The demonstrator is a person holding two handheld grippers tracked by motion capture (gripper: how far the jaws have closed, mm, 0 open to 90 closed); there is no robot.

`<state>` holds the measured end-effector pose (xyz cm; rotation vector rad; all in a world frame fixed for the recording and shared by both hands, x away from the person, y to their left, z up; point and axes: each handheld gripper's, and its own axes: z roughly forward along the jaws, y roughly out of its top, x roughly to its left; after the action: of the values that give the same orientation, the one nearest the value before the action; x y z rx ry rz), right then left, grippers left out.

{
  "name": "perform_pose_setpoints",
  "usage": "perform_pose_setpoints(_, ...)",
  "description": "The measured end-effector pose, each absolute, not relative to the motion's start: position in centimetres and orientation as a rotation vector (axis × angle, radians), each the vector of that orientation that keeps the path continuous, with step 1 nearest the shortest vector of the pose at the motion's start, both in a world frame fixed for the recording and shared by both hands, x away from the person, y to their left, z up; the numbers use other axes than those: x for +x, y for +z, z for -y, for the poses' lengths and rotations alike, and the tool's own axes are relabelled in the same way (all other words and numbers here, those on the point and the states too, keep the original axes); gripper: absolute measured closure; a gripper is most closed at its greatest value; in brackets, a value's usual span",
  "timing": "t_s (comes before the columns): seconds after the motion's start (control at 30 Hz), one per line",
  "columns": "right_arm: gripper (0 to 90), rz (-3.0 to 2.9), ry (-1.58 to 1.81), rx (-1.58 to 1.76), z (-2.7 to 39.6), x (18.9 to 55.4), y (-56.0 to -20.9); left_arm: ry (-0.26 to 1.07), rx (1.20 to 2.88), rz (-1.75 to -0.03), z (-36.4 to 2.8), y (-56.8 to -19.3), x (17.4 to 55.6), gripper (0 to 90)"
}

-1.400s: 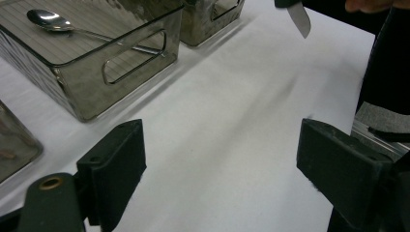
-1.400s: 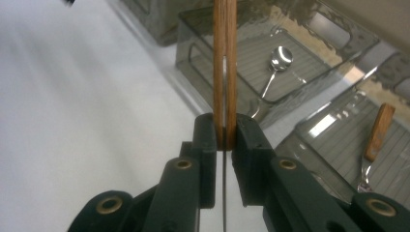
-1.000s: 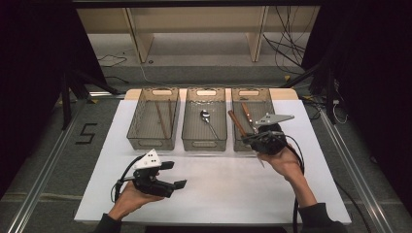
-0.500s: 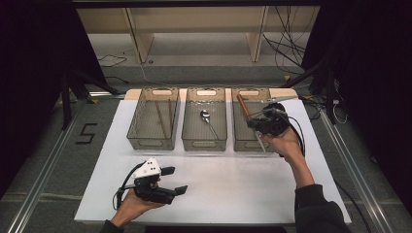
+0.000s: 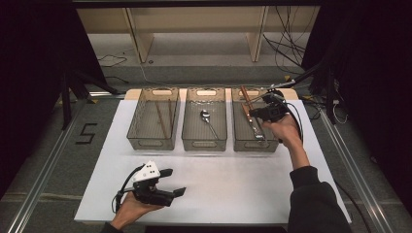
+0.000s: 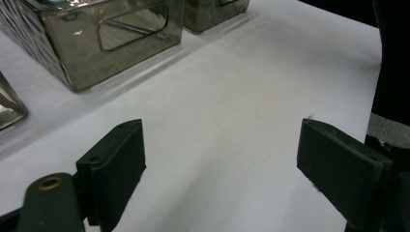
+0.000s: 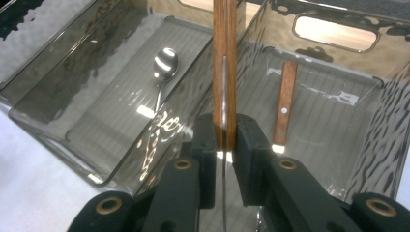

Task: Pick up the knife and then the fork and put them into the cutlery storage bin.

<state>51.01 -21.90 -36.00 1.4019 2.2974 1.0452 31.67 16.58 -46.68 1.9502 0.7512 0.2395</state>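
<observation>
White table [image 5: 228,184]: bare sheet under everything.
Left gripper [image 5: 172,190]: nearest, low over the sheet, well short of the bins, jaws wide apart, nothing between them.
Right gripper [image 7: 224,137]: over the right bin [image 5: 238,141], jaws clamped on a wooden-handled knife [image 7: 225,67], handle pointing away.
Right gripper view: second wooden-handled utensil [image 7: 284,104] lying in that bin; spoon [image 7: 162,67] in the middle bin [image 5: 204,143].
Left bin [image 5: 150,141]: high view shows thin sticks inside.
</observation>
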Motion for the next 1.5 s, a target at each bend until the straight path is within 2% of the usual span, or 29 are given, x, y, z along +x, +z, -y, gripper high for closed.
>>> perform_pose_setpoints(0.57, 80.4, -2.279, 0.904, 1.403, 21.7, 54.2, -36.5, 0.233, 1.939, -0.77, -16.9, -46.9, 31.8, 15.8)
perform_pose_setpoints(1.37, 79.4, -2.319, 0.704, 1.402, 21.2, 54.7, -39.9, 0.23, 1.939, -0.761, -16.7, -46.9, 31.7, 15.7)
perform_pose_setpoints(1.4, 78.5, -2.32, 0.703, 1.4, 21.2, 54.7, -40.0, 0.231, 1.937, -0.76, -16.7, -46.9, 31.7, 15.7)
perform_pose_setpoints(1.47, 67.2, -2.32, 0.714, 1.421, 21.1, 54.7, -40.1, 0.238, 1.934, -0.76, -16.8, -46.8, 31.7, 15.7)
perform_pose_setpoints(1.5, 65.3, -2.329, 0.721, 1.424, 21.1, 54.7, -40.0, 0.237, 1.927, -0.765, -16.8, -46.8, 31.7, 15.7)
